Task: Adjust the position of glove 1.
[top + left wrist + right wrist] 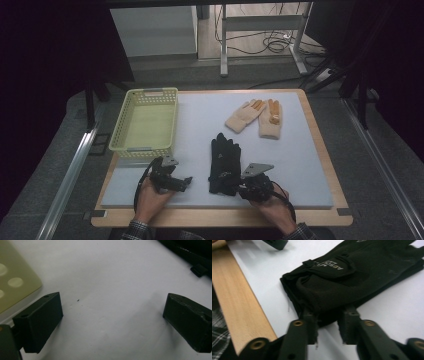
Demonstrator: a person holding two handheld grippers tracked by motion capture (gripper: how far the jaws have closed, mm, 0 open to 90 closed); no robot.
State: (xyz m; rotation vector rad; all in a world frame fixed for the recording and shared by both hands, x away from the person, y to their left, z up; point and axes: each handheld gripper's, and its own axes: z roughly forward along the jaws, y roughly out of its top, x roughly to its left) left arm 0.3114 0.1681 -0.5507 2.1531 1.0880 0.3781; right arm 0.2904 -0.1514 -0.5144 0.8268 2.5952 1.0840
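Right gripper (328, 332) at black gloves' (352, 277) cuff edge

The black cloth gloves (352, 277) looked matt and finely woven, with a printed pale logo on a stitched strap and a few loose threads at the cuff. The white foam-like mat (200, 125) was smooth and dull. The pale wooden table edge (239, 312) showed a fine grain with a satin finish. The yellow-green plastic basket (146, 121) had a soft sheen and perforated walls. The cream knitted gloves with orange fingertips (256, 118) looked soft and matt. The hard black gripper pads (40, 322) were matt and faintly scuffed.
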